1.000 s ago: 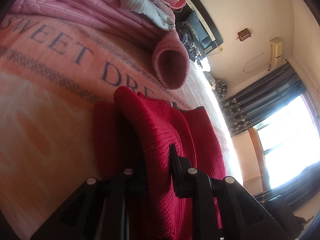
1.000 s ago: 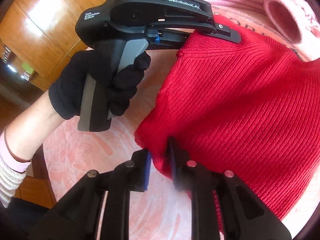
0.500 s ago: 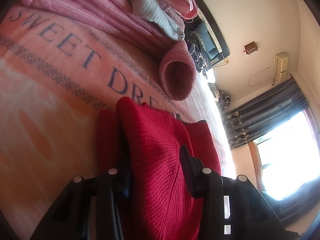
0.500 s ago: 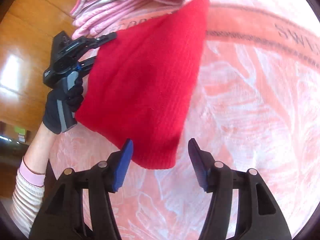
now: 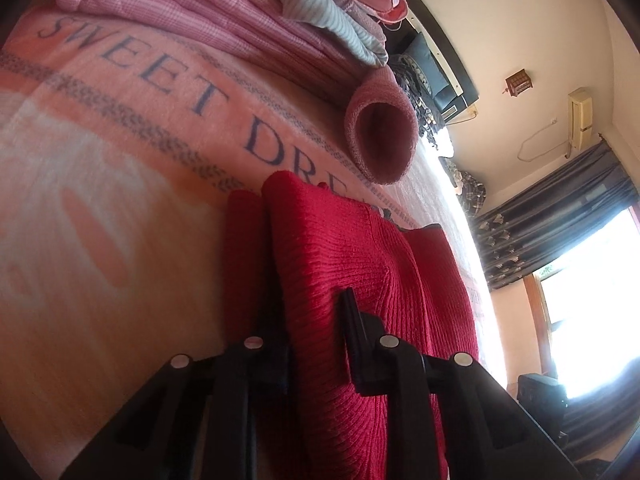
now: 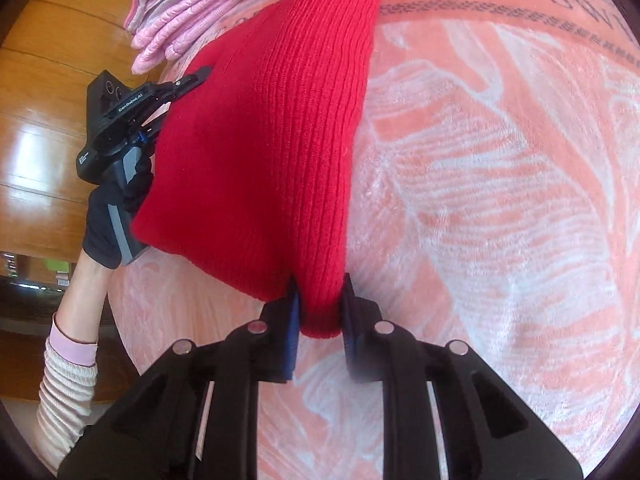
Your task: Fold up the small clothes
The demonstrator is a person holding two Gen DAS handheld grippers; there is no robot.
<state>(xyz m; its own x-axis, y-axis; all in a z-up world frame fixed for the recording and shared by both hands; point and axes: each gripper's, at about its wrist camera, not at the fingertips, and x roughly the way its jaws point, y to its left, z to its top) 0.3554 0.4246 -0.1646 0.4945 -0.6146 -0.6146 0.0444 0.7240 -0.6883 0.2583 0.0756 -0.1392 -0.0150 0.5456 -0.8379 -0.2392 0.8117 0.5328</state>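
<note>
A red ribbed knit garment (image 5: pixel 340 264) lies on the pink "SWEET DREAMS" blanket (image 5: pixel 120 128). In the left wrist view a thick fold of it fills my left gripper (image 5: pixel 310 316), which is shut on it. In the right wrist view the same red garment (image 6: pixel 272 128) stretches from the far bedding toward me, its near corner pinched in my right gripper (image 6: pixel 320 308), shut between the blue pads. My left gripper (image 6: pixel 196 78) shows there too, held by a black-gloved hand (image 6: pixel 116 208) at the garment's left edge, its tips hidden by the fabric.
A pink knit hat (image 5: pixel 380 136) lies open-mouthed just beyond the red garment. Folded pink and striped bedding (image 5: pixel 200 12) is stacked at the far side of the bed. Wooden boards (image 6: pixel 48 80) lie past the bed's left edge. Curtains and a bright window (image 5: pixel 560 232) stand at right.
My right gripper let go of the garment's edge, drew back open, and has now shut on its near corner. The left jaws widened briefly, then narrowed again on the fold.
</note>
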